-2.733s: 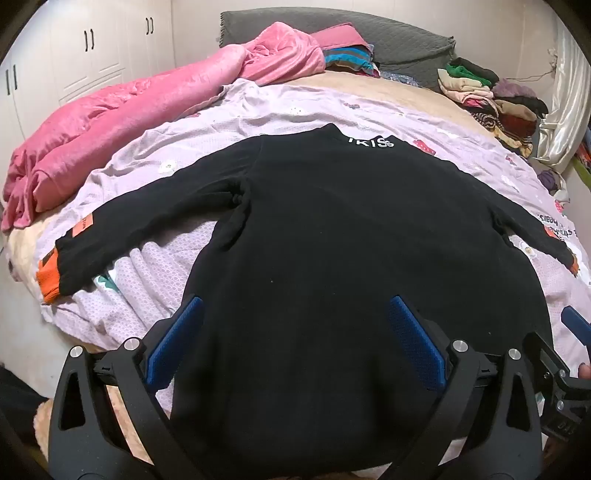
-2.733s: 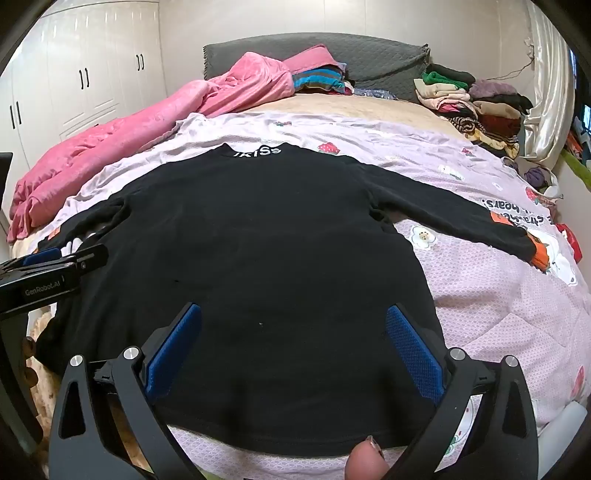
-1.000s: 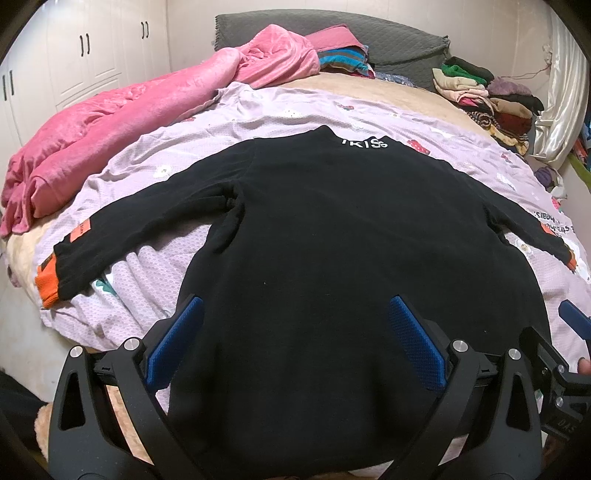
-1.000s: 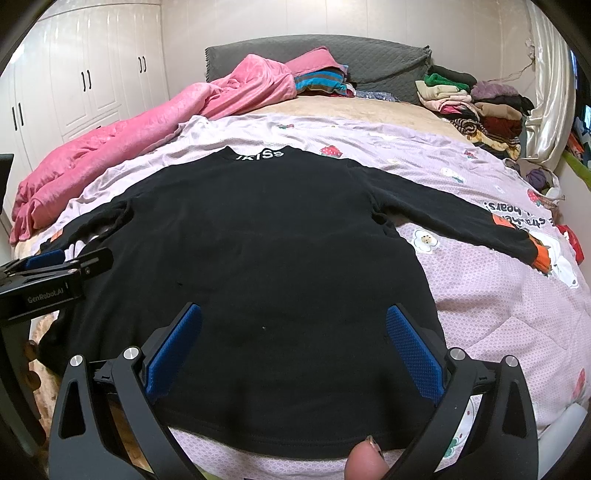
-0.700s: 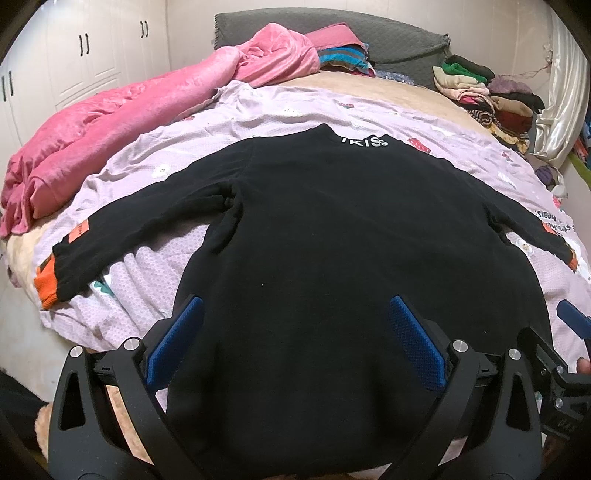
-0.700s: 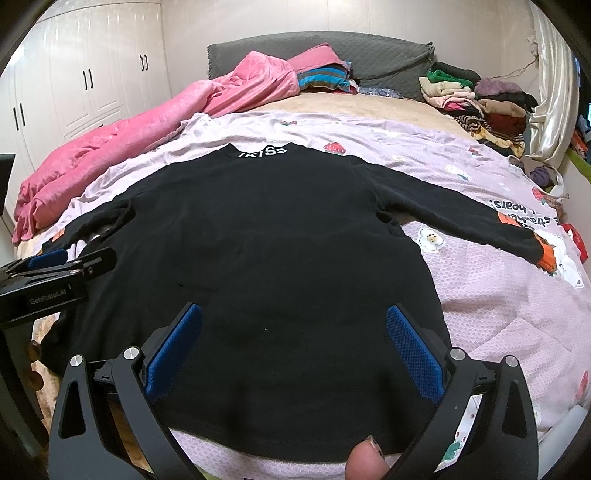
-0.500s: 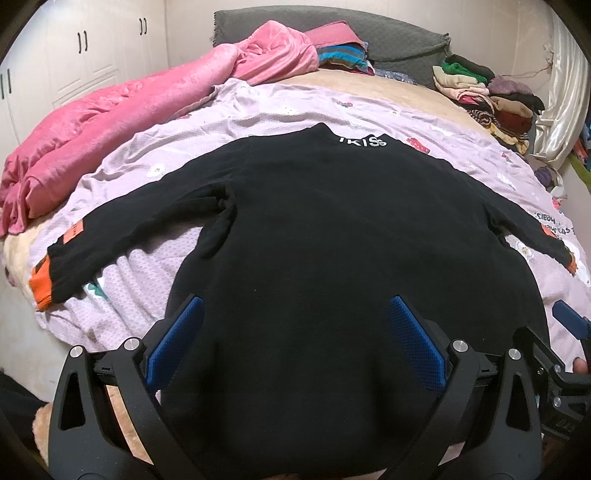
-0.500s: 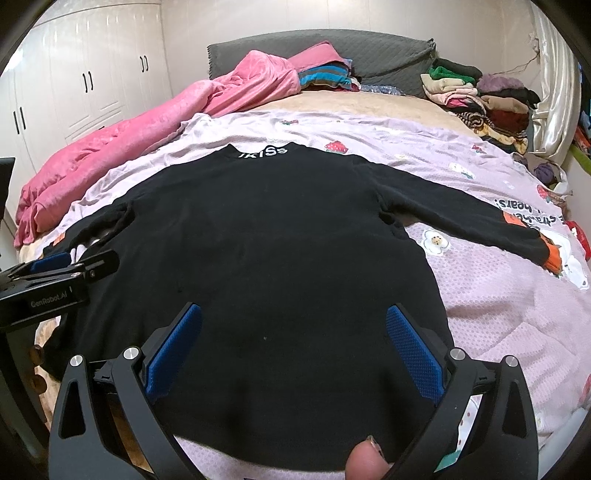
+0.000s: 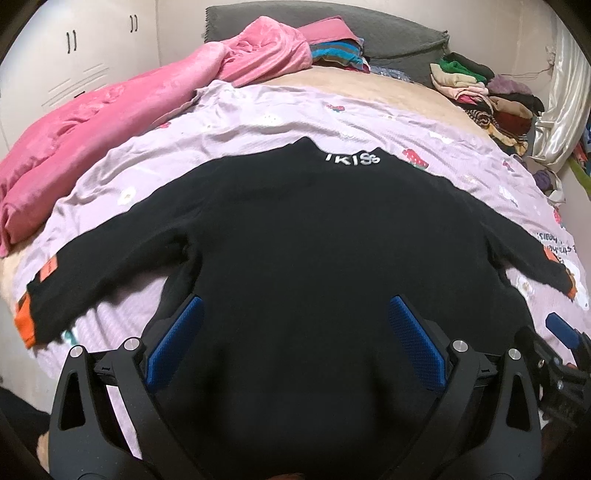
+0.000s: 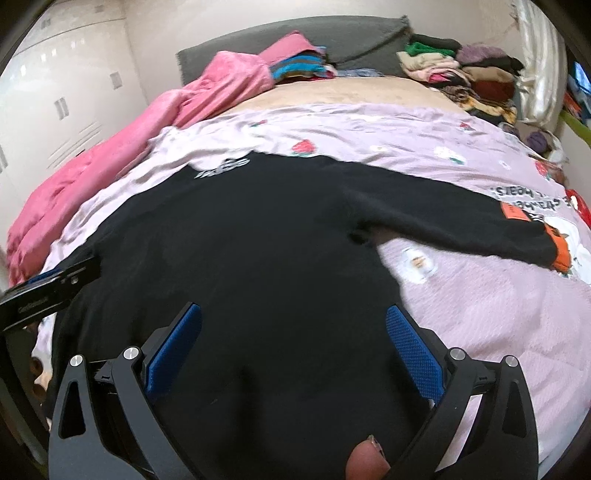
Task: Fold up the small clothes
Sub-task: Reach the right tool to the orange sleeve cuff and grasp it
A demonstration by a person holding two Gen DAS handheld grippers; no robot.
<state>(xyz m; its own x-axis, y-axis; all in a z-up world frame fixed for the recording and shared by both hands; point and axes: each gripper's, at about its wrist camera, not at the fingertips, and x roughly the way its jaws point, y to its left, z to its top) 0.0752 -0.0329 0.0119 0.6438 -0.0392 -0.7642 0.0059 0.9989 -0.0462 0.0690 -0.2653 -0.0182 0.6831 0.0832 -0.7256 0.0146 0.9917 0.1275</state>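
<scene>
A black long-sleeved sweater [image 9: 314, 236] lies flat on the bed, collar with white letters at the far side, both sleeves spread out. It also shows in the right wrist view [image 10: 258, 251]. Its left sleeve ends in an orange cuff [image 9: 25, 320]; its right sleeve ends in an orange cuff [image 10: 560, 248]. My left gripper [image 9: 293, 339] is open and empty above the sweater's lower body. My right gripper [image 10: 293, 339] is open and empty above the lower body, nearer the right side. Each gripper shows at the edge of the other's view.
A lilac printed sheet [image 9: 258, 122] covers the bed. A pink quilt [image 9: 110, 103] lies bunched along the left. Stacks of folded clothes [image 9: 491, 99] sit at the far right, by a grey headboard [image 9: 369, 29]. White wardrobes [image 9: 74, 48] stand at the left.
Both grippers have moved forward and lower over the sweater. The right gripper has also turned to the right, so the right sleeve now fills more of its view.
</scene>
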